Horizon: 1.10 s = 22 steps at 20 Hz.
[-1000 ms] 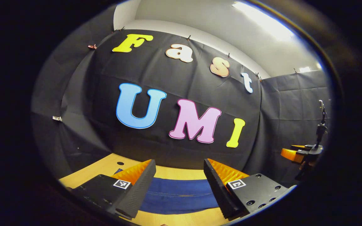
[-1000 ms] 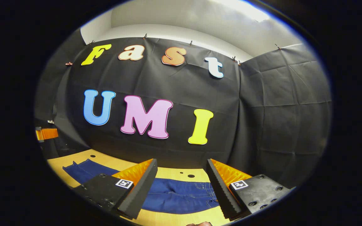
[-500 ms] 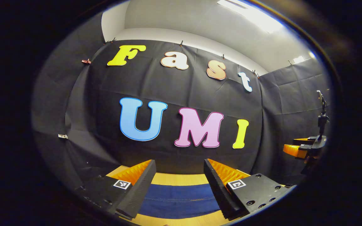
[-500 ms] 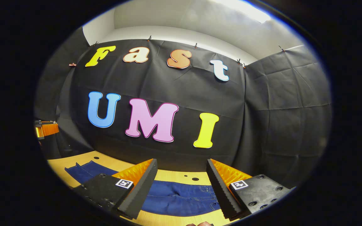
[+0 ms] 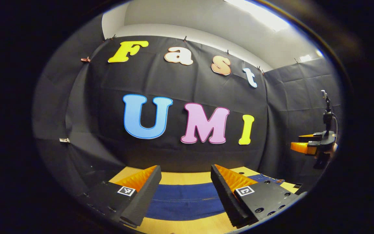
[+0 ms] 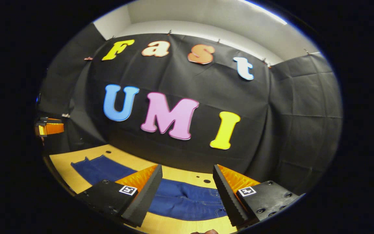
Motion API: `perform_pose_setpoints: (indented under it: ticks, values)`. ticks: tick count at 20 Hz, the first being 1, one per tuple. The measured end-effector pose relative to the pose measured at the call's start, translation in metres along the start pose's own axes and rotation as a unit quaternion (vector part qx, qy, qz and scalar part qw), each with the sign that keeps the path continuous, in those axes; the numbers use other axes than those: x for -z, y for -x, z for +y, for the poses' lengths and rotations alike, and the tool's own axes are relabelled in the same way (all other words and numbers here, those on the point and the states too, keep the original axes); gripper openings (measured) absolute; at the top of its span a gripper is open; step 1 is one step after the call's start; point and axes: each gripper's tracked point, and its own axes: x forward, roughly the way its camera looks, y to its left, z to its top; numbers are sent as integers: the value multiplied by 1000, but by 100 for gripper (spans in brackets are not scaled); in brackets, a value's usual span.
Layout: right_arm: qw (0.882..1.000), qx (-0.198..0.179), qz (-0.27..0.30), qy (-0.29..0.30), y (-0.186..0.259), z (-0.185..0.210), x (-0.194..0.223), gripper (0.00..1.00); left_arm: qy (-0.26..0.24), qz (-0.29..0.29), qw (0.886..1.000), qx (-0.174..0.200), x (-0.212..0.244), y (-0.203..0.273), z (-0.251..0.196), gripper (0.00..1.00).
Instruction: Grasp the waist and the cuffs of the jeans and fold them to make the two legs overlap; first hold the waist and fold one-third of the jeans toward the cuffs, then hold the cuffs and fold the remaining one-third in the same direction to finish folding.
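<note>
The jeans point(image 6: 180, 203) lie flat on the counter point(image 6: 67, 165), soft, fairly heavy denim that will likely sag. Left tongs point(image 5: 185, 191) and right tongs point(image 6: 187, 195) both hang apart above them, holding nothing. Best pinch the thick waist and cuff hems.

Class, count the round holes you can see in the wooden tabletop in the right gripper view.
3: one near the far left edge of the tabletop, two close together beyond the jeans. Others may be hidden.
</note>
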Motion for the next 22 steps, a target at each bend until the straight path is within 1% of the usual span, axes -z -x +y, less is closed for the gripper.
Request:
perform_pose_setpoints:
  ticks: [1,3,4,6,8,10,12,13,14,16,17,18,19,21,22]
  values:
    - [1000,-26,9,-2,-1,6,3,95,-1,21,1000,8,13,1,9,96]
    - [997,-66,32,-6,-4,19,20,96,-22,50,998,16,29,0,27,96]
    - [995,-87,52,1,-7,22,35,96,-37,58,997,23,32,-2,34,96]
    - [988,-112,104,37,-10,10,72,96,-67,77,994,46,44,-5,41,96]
    - [973,-142,172,63,-7,-2,120,96,-108,103,986,80,62,-8,44,96]
    - [952,-166,244,77,-7,-18,173,96,-155,131,973,106,84,-15,55,96]
    - [935,-180,285,110,-13,-37,208,97,-194,154,961,120,109,-22,71,98]
    - [925,-188,303,132,-16,-42,225,97,-204,171,955,133,126,-26,76,98]
    - [911,-201,325,152,-16,-46,244,97,-211,195,946,147,143,-30,79,98]
    - [876,-238,366,203,-14,-54,276,97,-244,244,924,164,178,-37,93,98]
    - [859,-255,381,230,-20,-59,291,97,-271,263,912,162,187,-42,103,98]
    - [842,-270,395,249,-31,-65,310,93,-295,277,901,158,194,-50,113,98]
    - [823,-284,416,263,-34,-69,328,97,-311,295,888,165,204,-61,121,98]
    - [789,-308,451,281,-44,-79,358,97,-328,328,860,214,226,-70,118,98]
    - [776,-318,465,283,-49,-81,370,97,-339,343,842,240,237,-73,119,98]
